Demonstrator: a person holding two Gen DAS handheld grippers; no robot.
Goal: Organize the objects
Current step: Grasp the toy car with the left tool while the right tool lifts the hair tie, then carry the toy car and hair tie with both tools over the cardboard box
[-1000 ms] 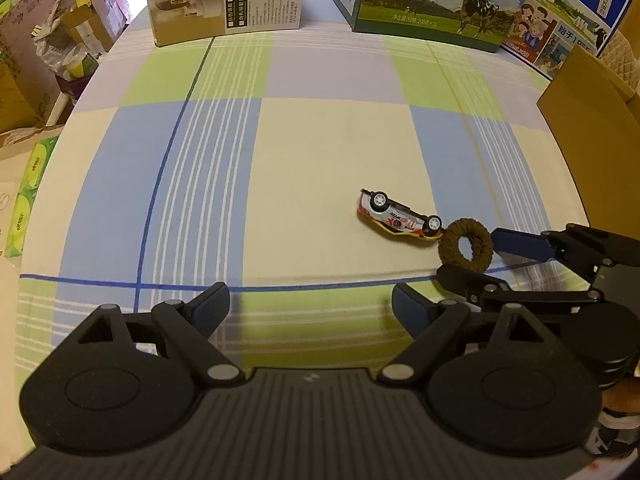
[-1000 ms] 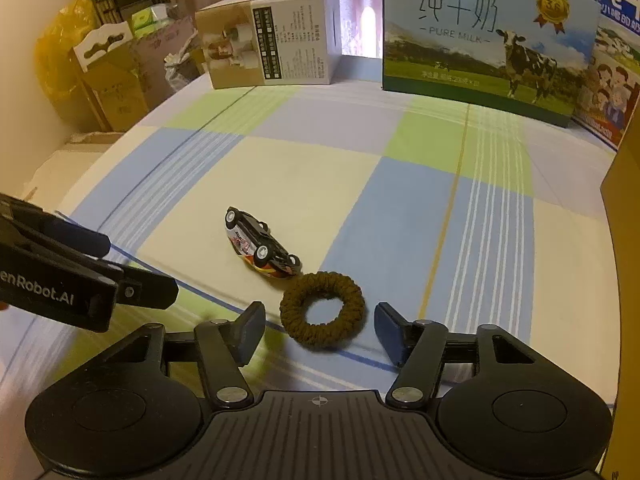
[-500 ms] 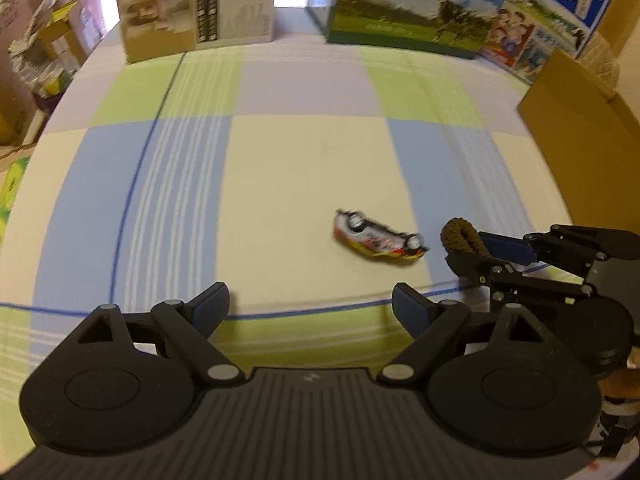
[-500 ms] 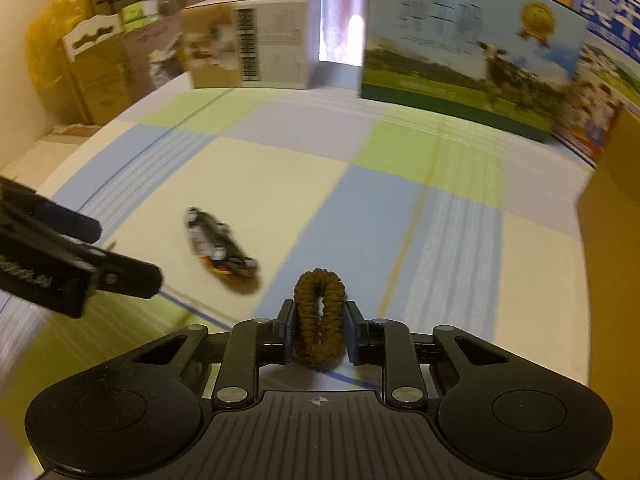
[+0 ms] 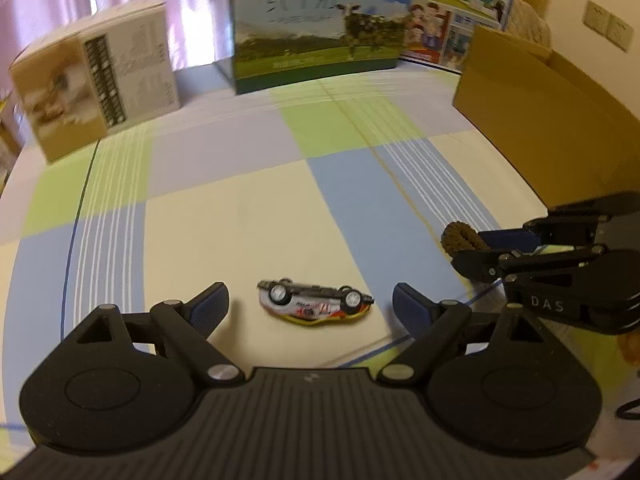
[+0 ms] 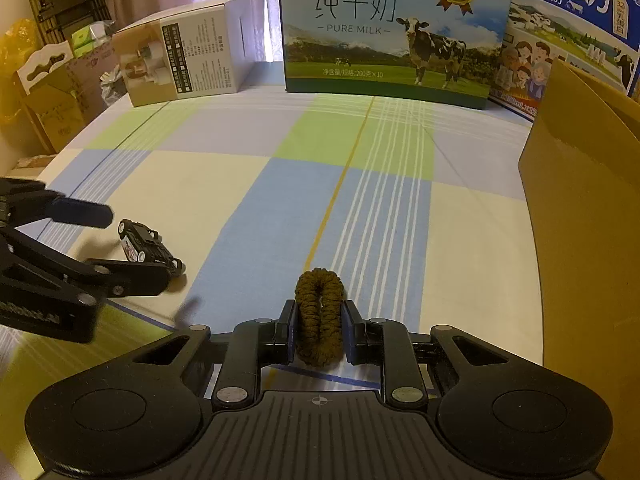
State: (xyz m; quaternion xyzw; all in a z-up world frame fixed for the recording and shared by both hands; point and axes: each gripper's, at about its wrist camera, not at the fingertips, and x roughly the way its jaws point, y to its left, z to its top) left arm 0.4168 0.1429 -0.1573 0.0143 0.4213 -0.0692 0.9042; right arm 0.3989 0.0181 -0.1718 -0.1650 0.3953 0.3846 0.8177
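A small toy car (image 5: pixel 314 304) lies upside down on the checked cloth, wheels up, right between the spread fingers of my left gripper (image 5: pixel 310 304), which is open around it without touching. In the right wrist view the same toy car (image 6: pixel 150 246) sits at the left, flanked by the left gripper's fingers (image 6: pixel 80 212). My right gripper (image 6: pixel 319 326) is shut on a brown hair scrunchie (image 6: pixel 319 316), squeezed flat and held above the cloth. That scrunchie (image 5: pixel 460 238) also shows in the left wrist view, at the tip of the right gripper (image 5: pixel 472 246).
A tan cardboard box (image 6: pixel 588 220) stands along the right side. At the back are a milk carton box (image 6: pixel 396 32), a second blue milk box (image 6: pixel 572 28) and a white-and-tan box (image 6: pixel 184 64). Clutter and bags (image 6: pixel 44 92) lie off the left edge.
My right gripper closed on the scrunchie and lifted it off the cloth. My left gripper moved forward and right until the toy car lay between its open fingers.
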